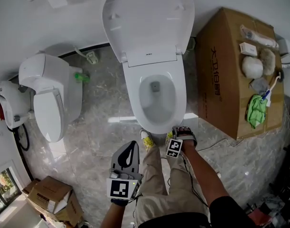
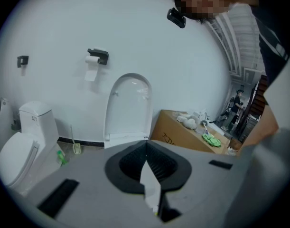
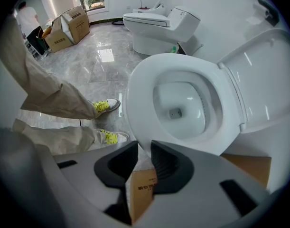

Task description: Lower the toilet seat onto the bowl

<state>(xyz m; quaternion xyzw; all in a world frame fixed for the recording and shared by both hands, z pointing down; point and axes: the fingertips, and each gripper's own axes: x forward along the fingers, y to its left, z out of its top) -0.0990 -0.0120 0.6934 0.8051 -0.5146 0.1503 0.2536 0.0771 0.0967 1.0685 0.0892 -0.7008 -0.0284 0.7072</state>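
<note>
Right gripper (image 3: 144, 150) jaws are clamped on the toilet seat (image 3: 137, 94) front rim, the seat extending ahead of them over the bowl (image 3: 182, 106). Left gripper (image 2: 145, 150) jaws are shut together, empty. The seat is judged rigid, smooth, slippery and hinged, best held at the front edge.

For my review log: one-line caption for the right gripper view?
The right gripper, jaws closed on the toilet seat at its front rim, lid raised.
</note>
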